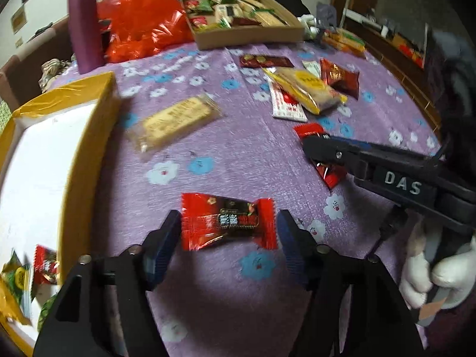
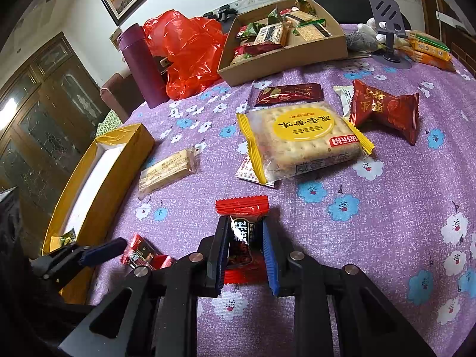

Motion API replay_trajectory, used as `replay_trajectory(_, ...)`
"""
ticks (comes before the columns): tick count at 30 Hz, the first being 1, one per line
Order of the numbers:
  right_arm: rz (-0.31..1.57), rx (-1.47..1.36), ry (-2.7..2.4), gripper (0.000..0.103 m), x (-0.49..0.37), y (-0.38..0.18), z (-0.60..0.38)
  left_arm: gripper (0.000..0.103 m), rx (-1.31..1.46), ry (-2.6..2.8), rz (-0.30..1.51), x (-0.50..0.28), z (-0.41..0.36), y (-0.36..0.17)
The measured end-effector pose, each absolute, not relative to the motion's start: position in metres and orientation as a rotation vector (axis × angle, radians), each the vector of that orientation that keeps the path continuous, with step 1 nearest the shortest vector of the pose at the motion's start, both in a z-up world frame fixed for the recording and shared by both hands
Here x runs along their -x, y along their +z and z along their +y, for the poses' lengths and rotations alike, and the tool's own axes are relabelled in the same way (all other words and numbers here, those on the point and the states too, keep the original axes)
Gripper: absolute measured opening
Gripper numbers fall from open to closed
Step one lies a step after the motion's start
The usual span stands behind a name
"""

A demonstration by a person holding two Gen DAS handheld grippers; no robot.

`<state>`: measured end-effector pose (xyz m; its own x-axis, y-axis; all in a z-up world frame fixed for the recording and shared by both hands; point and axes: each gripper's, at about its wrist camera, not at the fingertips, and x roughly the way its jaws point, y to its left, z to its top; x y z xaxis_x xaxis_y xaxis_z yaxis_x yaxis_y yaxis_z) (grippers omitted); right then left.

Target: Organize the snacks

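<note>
A red candy packet (image 1: 229, 223) lies flat on the purple flowered cloth (image 1: 238, 154), and my left gripper (image 1: 229, 218) stands open around it, one finger at each crimped end. The right wrist view shows that packet (image 2: 142, 255) at lower left beside one left finger (image 2: 102, 251). My right gripper (image 2: 242, 238) is shut on another red packet with a black label (image 2: 241, 208), low over the cloth. From the left wrist it appears at right, the right gripper (image 1: 315, 148) with its red packet (image 1: 327, 175) and a white-gloved hand (image 1: 440, 273) on the handle.
A yellow box with a white floor (image 1: 89, 113) stands at the left and holds a few snacks at its near end. A cardboard tray (image 1: 247, 37) of snacks sits at the back. Cracker pack (image 2: 303, 139), pale biscuit bar (image 2: 166, 169), dark red candy (image 2: 383, 107), purple flask (image 2: 142, 65), red bag (image 2: 190, 50).
</note>
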<state>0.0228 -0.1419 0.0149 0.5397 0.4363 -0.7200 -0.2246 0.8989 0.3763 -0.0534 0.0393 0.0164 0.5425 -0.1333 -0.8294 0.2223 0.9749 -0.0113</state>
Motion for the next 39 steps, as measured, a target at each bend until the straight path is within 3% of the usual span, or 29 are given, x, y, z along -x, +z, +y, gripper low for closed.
replay_trajectory(2,0.922,-0.251,0.398,0.025,-0.023,0.015,-0.142,0.072,-0.14,-0.219,0.938,0.055,0.03,0.014)
replay_trajectory(3,0.921,-0.251,0.397,0.025,-0.023,0.015,-0.142,0.066,-0.139,-0.228,0.94,0.055,0.03,0.014)
replay_trajectory(4,0.921,-0.248,0.397,0.024,-0.023,0.015,-0.142,0.048,-0.129,-0.242,0.933,0.056,0.031,0.016)
replay_trajectory(5,0.921,-0.241,0.394,0.023,-0.022,0.015,-0.141,0.04,-0.133,-0.246,0.929,0.057,0.03,0.017)
replay_trajectory(6,0.921,-0.237,0.391,0.021,-0.022,0.015,-0.141,0.022,-0.132,-0.248,0.93,0.057,0.031,0.018)
replay_trajectory(7,0.921,-0.234,0.395,0.021,-0.022,0.016,-0.14,0.016,-0.127,-0.244,0.933,0.058,0.033,0.019)
replay_trajectory(17,0.873,-0.254,0.425,0.02,-0.015,0.023,-0.139,0.015,0.038,-0.259,0.87,0.079,0.064,0.047)
replay_trajectory(28,0.825,-0.205,0.426,0.02,-0.001,0.04,-0.118,0.015,0.154,-0.066,0.76,0.111,0.168,0.082)
replay_trajectory(39,0.912,-0.092,0.68,0.019,0.006,0.08,0.022,0.015,0.242,0.088,0.783,0.092,0.272,0.075)
